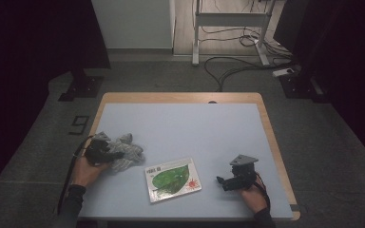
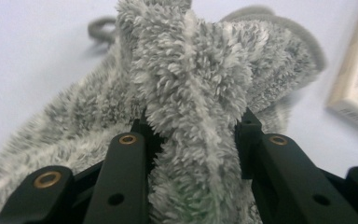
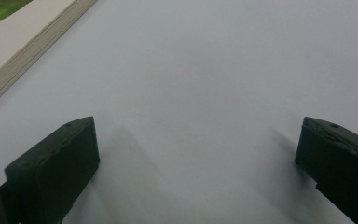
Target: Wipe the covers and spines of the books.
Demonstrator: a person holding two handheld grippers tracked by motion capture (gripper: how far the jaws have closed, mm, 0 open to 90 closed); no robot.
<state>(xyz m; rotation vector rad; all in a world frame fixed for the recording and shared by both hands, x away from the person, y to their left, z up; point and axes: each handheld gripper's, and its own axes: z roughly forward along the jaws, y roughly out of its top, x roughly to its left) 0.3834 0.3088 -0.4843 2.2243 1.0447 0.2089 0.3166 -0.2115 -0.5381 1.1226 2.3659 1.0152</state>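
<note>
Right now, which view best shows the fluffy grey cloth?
The left gripper view: the fluffy grey cloth sits close up, a fold pinched between the jaws. The high view shows it small and bunched; the right gripper view faces elsewhere.

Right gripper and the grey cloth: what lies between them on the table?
The leaf-cover book, in the high view, between the right gripper and the cloth.

Table w/ pale blue top: grey towel left, book centre
</note>
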